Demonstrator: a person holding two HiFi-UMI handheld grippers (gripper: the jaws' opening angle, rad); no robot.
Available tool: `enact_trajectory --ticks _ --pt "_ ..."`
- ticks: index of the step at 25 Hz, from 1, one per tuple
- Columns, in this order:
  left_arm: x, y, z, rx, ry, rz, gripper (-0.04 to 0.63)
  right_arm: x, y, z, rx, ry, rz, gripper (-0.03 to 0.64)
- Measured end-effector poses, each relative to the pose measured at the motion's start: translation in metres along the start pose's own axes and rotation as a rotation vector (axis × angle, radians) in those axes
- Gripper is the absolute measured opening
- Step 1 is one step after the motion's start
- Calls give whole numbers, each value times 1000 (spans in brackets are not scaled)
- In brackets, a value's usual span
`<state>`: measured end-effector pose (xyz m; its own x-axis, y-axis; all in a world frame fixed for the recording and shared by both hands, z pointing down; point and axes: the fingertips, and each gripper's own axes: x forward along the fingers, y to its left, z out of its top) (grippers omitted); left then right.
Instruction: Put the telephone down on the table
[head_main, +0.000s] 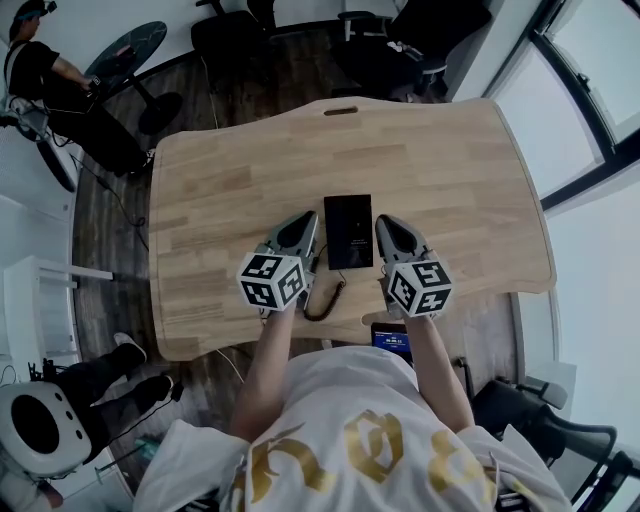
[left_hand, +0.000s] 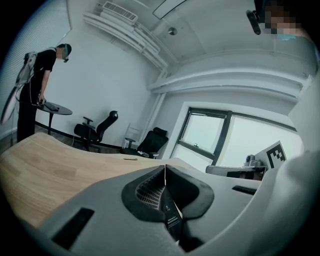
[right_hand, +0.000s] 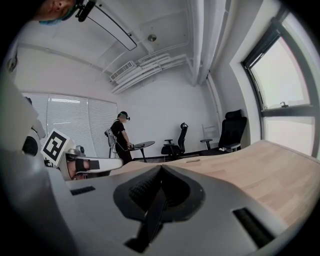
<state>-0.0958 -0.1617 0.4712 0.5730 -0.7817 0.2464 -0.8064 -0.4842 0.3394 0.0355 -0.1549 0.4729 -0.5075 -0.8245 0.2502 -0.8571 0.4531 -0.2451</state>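
The telephone, a black slab, lies flat on the wooden table, near its front edge. My left gripper rests just to its left and my right gripper just to its right; neither touches it. Both point toward the far side of the table. In the left gripper view the left gripper has its jaws pressed together with nothing between them. The right gripper looks the same in its own view. The telephone is hidden in both gripper views.
A black cable curls on the table at the front edge between my hands. A small lit screen sits below that edge by my body. Office chairs and a person at a round side table are beyond the far side.
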Motion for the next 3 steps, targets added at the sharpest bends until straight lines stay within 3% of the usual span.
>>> enact_trajectory --ticks 3 --pt "0 -3 -2 27 11 6 12 -3 1 1 1 -3 9 12"
